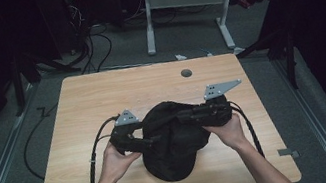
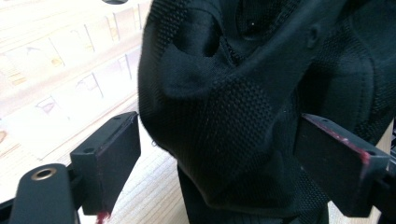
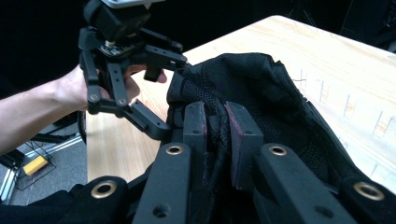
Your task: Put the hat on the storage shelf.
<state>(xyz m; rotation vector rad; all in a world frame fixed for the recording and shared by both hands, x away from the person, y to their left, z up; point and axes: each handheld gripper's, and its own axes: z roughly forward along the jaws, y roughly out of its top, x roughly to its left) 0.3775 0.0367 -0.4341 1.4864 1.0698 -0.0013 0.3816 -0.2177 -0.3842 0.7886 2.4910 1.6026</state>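
A black cap (image 1: 172, 143) is lying near the middle of the wooden counter (image 1: 78, 111), between the person's two hands. The right hand-held gripper (image 3: 217, 126) is pinching a fold of the cap's mesh cloth, with its jaws pressed tight together on it. The left hand-held gripper (image 2: 217, 154) is standing wide apart, with a bulge of the cap sitting between its jaws, and the pads are not squeezing it yet.

Things could go wrong from here. The right hand-held gripper is holding only a thin bit of cloth, so the cap may be slipping out if the person is pulling hard. The cloth is soft and bunched up, so the left jaws may be closing on a loose fold and missing the part they want. If both sides are pulling apart too strongly, the mesh could be stretching or tearing.

In the high view the cap's long side is running from far to near, with its rounded end pointing toward the person and its bunched end pointing away. Which end is the brim is hard to tell.
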